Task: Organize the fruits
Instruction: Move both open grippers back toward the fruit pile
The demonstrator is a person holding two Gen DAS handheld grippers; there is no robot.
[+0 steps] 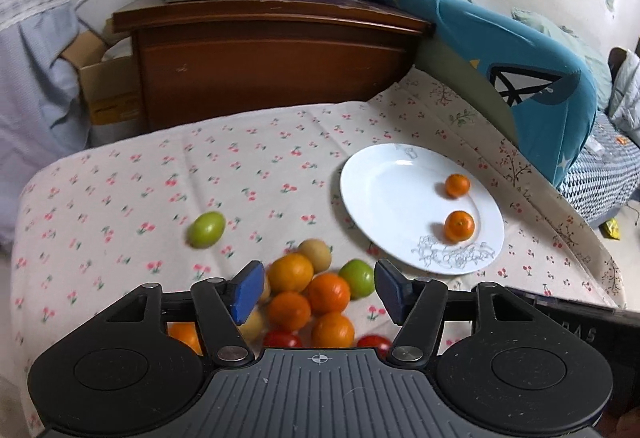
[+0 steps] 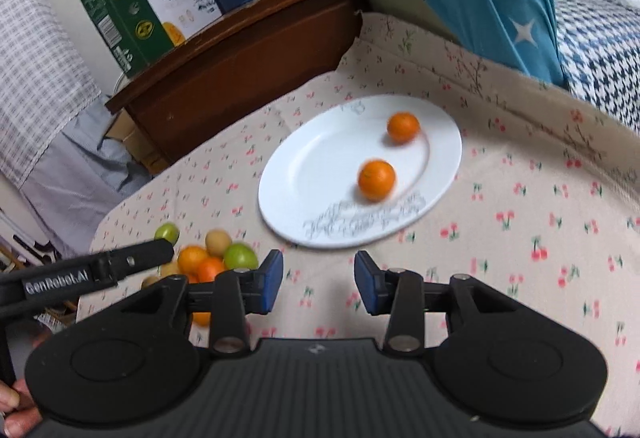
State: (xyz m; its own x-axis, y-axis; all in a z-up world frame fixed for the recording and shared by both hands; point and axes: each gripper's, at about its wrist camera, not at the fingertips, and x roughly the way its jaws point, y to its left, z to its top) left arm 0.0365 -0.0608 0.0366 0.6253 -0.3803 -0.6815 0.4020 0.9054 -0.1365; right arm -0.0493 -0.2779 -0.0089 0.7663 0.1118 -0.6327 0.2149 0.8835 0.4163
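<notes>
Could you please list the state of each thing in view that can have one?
White plate: holds two small oranges, mostly bare.
Fruit pile: loose on the tablecloth, off the plate.
Lone green fruit: apart from the pile.
Left gripper: jaws open, empty.
Right gripper: jaws open, empty.

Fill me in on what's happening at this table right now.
A person holding a gripper in each hand is sorting fruit. Two small oranges already sit on the white plate; the rest lie in a pile on the cherry-print cloth, one green fruit apart. Left gripper and right gripper are both open and empty.
</notes>
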